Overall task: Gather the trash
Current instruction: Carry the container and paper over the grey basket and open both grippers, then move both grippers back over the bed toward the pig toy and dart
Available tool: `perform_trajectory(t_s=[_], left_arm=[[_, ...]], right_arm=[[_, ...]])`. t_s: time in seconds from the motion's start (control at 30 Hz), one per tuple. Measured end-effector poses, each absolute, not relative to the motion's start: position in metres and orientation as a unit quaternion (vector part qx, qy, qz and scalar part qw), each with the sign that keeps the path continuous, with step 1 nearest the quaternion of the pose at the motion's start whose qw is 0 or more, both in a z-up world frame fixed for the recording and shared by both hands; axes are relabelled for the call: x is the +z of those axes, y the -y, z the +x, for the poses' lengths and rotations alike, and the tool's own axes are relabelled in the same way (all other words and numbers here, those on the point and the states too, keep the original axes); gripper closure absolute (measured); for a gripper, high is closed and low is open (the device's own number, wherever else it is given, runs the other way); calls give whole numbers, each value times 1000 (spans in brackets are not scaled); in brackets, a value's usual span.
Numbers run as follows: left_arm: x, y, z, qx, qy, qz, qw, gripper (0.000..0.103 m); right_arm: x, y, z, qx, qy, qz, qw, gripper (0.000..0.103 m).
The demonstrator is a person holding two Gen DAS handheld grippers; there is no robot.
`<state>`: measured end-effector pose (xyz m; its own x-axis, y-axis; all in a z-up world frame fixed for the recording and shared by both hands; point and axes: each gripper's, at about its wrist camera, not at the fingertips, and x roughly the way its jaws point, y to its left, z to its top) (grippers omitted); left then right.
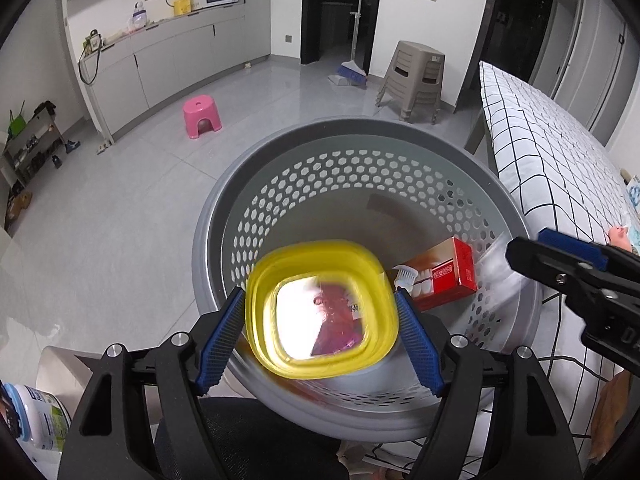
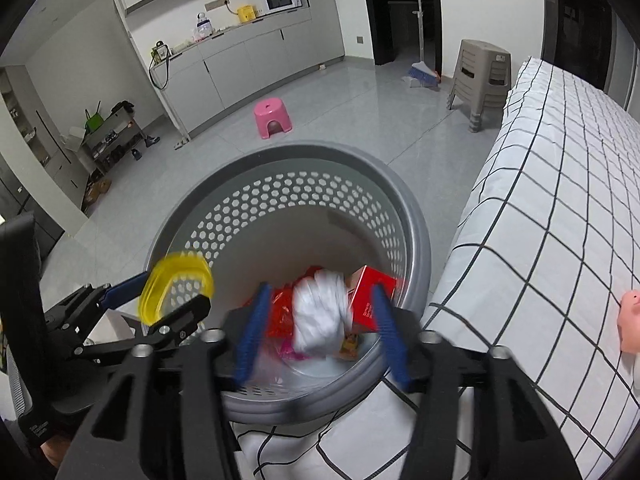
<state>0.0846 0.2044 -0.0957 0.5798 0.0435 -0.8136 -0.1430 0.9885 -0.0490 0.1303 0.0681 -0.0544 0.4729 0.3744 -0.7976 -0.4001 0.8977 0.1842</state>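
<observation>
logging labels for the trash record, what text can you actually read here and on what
"DA": partial white letters on the right tongs body, cut off at the frame edge.
Red toothpaste box in the grey basket: white label print, too small to read.
White jar at lower left: label blurred.
Pink wrapper under the yellow lid: print blurred.

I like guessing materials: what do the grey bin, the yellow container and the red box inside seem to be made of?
The grey bin looks like moulded matt plastic: smooth rim, wall pierced with even hexagonal holes. The yellow container seems to be glossy, translucent plastic; light glows through its clear base, though it is blurred. The red box looks like printed cardboard, with sharp folded edges and flat faces.
</observation>
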Motion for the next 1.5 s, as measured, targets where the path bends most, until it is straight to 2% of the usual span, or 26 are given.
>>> perform_trajectory(t_s=[0.7,1.33,1.5], left_arm=[[-93,-209,81,66,-455,-58,886,29],[-58,-202,55,69,-423,-51,902,28],[-51,-189,47,58,-417,-46,906,27]], right_arm=[[-55,-68,128,222,-459,-16,860,48],[-35,-41,103,200,-440,1,875,47],[-30,-24,85,186,-435,5,881,44]])
